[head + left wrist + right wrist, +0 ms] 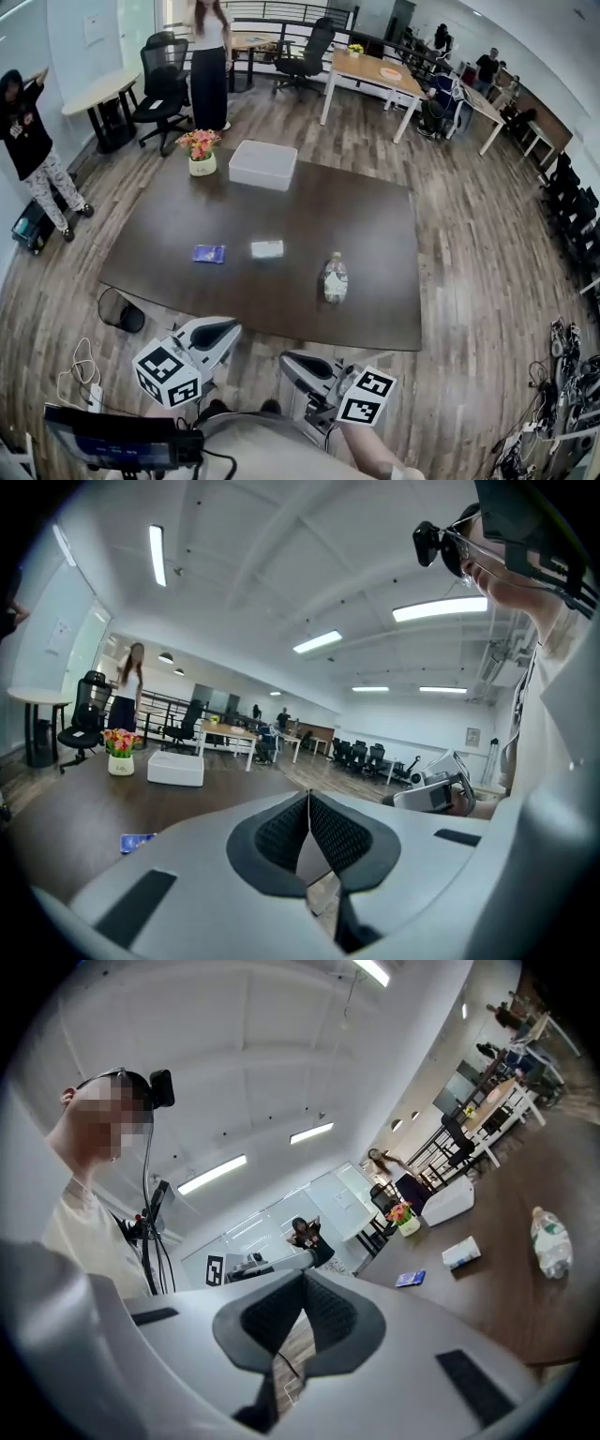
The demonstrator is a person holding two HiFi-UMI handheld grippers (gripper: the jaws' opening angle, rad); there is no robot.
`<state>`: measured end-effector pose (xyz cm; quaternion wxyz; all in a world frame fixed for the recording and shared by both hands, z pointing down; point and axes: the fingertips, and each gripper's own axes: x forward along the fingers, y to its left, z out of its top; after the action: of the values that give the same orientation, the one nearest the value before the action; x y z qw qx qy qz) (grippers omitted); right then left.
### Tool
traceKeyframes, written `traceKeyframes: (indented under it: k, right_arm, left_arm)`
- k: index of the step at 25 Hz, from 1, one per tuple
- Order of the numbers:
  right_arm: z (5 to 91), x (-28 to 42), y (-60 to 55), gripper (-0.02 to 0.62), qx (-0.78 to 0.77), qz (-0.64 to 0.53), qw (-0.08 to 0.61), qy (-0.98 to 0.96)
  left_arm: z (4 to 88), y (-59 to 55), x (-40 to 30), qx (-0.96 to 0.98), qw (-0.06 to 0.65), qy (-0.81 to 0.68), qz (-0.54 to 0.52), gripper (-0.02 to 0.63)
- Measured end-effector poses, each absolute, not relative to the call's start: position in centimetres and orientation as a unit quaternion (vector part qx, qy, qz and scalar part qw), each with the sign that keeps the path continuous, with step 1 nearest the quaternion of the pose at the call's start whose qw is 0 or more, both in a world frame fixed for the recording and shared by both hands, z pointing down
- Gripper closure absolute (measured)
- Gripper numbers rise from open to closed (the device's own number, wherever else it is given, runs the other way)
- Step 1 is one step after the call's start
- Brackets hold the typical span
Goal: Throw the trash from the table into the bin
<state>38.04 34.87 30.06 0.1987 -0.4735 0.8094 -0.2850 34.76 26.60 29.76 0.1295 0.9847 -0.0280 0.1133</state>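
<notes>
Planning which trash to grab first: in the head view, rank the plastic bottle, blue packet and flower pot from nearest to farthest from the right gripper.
1. Plastic bottle, front right, just ahead of the right gripper.
2. Blue packet, farther in, to the left.
3. Flower pot, at the far left.

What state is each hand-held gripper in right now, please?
Left hand-held gripper: closed, holding nothing.
Right hand-held gripper: closed, holding nothing.

floor — wood planks | desks (pale tops) | ceiling strip lights
</notes>
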Motion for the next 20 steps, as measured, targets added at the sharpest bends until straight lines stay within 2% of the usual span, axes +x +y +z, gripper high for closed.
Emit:
traceKeyframes:
  k: [7,11,20]
  right_arm:
    - [30.7,43.8,37.2,0.580,-0.517,-0.286,0.219,0.777]
    - [30.8,45.3,34.5,0.580,-0.544,-0.280,0.209,0.763]
    - [32.7,38.8,17.2,0.580,-0.558,-0.308,0.185,0.748]
  left_arm:
    - [30.0,27.6,41.3,0.987,0.098,0.008,0.127,0.591]
    - [30.3,24.3,43.0,0.989,0.081,0.028,0.122,0.592]
    - [34.3,8.1,37.2,0.984,0.094,0.042,0.144,0.591]
